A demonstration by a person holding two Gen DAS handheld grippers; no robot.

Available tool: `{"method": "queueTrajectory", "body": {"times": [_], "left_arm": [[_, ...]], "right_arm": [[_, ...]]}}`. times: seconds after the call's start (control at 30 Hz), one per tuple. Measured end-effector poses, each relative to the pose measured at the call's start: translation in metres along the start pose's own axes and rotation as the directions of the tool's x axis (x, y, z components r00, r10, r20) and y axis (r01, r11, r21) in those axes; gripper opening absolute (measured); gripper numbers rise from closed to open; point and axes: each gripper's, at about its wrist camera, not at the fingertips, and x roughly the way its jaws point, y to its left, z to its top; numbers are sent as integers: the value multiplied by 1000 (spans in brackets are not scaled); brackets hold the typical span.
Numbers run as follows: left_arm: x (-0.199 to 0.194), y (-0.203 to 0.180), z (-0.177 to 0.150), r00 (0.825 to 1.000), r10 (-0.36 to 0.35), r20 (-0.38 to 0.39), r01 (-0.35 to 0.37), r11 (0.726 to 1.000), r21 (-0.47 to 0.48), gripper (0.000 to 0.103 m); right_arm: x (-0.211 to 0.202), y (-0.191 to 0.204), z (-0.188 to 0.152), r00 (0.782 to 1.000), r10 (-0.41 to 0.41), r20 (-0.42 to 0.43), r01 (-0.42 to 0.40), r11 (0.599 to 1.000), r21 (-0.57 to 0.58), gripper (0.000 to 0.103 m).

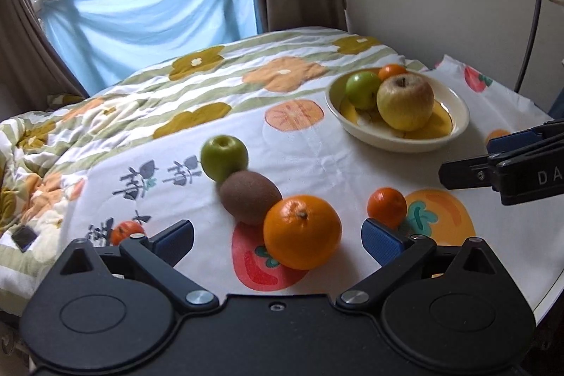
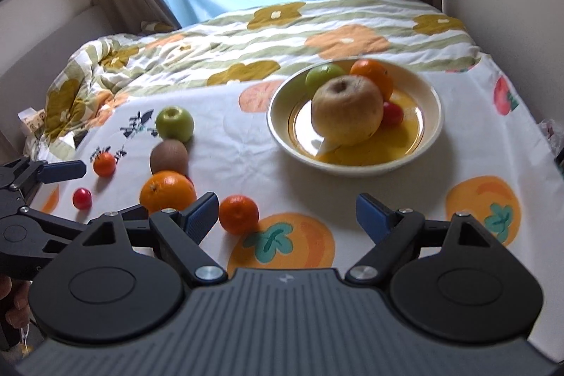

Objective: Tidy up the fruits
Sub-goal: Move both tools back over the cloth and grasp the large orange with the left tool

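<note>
Orange and round, the large orange point(image 1: 302, 231) sits lower centre in the left wrist view, squarely between the spread fingers of the left gripper point(image 1: 277, 240), which grips nothing. It has no long axis to favour. Touching it on the upper left lies the kiwi point(image 1: 250, 197). The right gripper point(image 2: 287, 217), also wide open and empty, frames the small mandarin point(image 2: 239, 214) just beside its left finger. The bowl point(image 1: 458, 125) waits at upper right.

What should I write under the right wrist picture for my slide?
Open right gripper hovers empty over a fruit-print cloth, facing a bowl of fruit, with a small orange nearby.
</note>
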Motion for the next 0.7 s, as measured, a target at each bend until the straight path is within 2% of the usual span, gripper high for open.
{"method": "queueTrajectory", "body": {"times": [0.23,0.3,0.57,0.63,0.7], "left_arm": [[27,0,-13,999,-21,-42,20,1000,-3,90],[32,0,-14,999,-27,-47,27,1000,-9,83],[40,-4,-10,997,-62,-36,61,998,-6,80],[43,-6,-9,997,-67,-39,67,998,-5,79],[45,-7,-8,997,-67,-49,67,998,-4,72]], "right_arm": [[23,0,-17,999,-18,-50,16,999,-33,97],[28,-2,-20,998,-17,-60,15,1000,-28,97],[36,3,-24,998,-18,-65,14,998,-55,96],[37,4,-23,997,-15,-71,11,998,-63,93],[38,5,-23,997,-13,-75,8,998,-68,93]]}}
